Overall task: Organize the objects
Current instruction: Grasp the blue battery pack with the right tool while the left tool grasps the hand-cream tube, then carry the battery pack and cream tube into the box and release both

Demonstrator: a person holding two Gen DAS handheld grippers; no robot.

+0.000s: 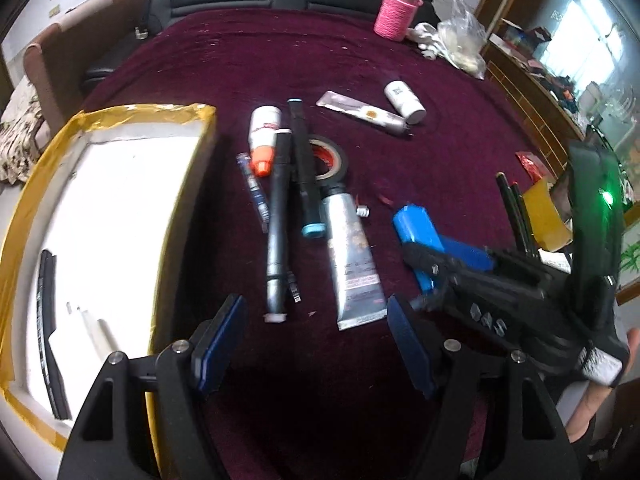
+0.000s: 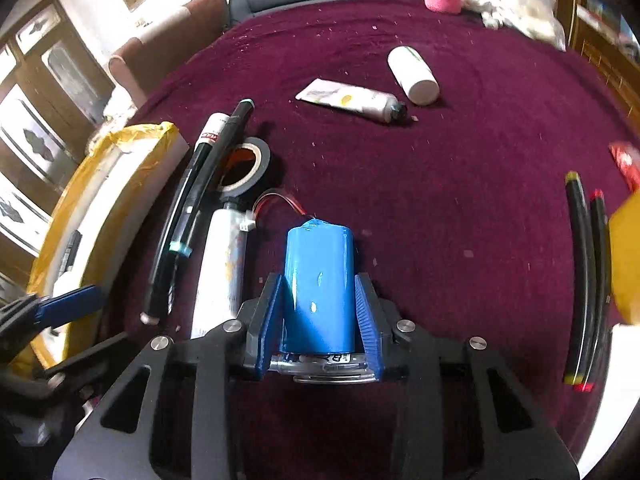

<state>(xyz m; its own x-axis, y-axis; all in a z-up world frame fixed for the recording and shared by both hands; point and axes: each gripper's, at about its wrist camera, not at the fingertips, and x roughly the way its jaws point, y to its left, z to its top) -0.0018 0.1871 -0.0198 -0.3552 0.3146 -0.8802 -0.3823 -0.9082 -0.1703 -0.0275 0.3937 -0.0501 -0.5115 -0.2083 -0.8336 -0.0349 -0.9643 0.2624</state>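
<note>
while the right gripper (image 2: 320, 312) pinches a blue battery pack (image 2: 320, 280) between its two blue pads, the pack sits near the middle of the dark red table cloth (image 2: 460, 184), its red wires pointing to the far edge. the left gripper (image 1: 316, 344) has its jaws spread wide and holds nothing; it hovers near the front edge, beside the yellow-taped box (image 1: 120, 216). just ahead of it lie a silver tube (image 1: 352, 264) and a dark pen (image 1: 278, 224).
</note>
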